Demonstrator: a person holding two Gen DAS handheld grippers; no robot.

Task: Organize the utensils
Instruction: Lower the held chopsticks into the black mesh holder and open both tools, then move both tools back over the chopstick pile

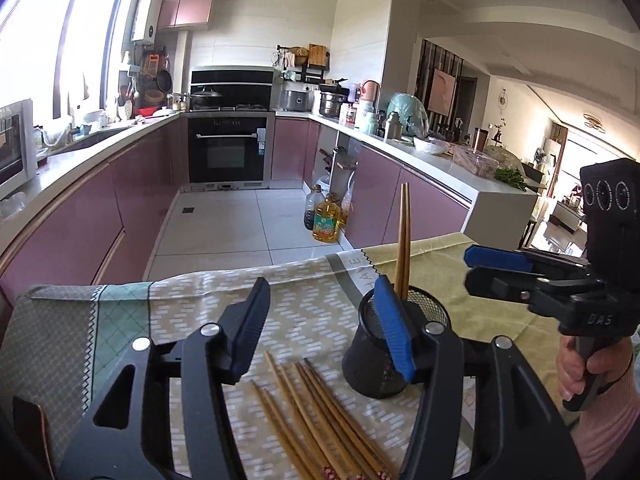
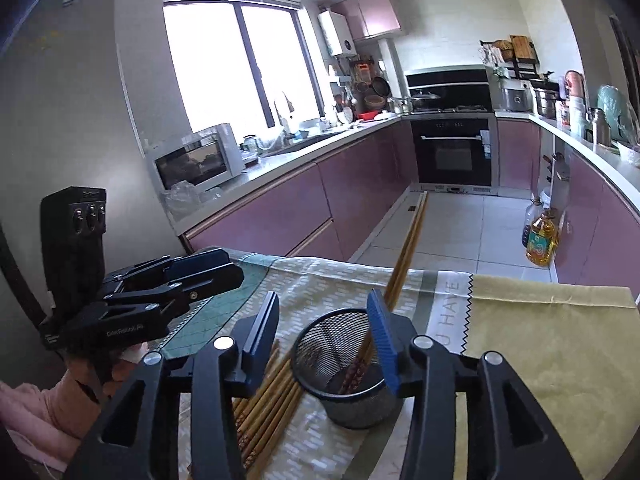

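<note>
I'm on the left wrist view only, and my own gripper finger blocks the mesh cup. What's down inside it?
Observer: The right wrist view looks into the mesh cup. It holds only the two chopsticks, which lean against the rim with their patterned ends on the bottom.
Operator: I only see the right gripper side-on. Is it gripping anything?
Observer: No. The right gripper is open and its pads press on nothing. The cup sits just ahead of it.
</note>
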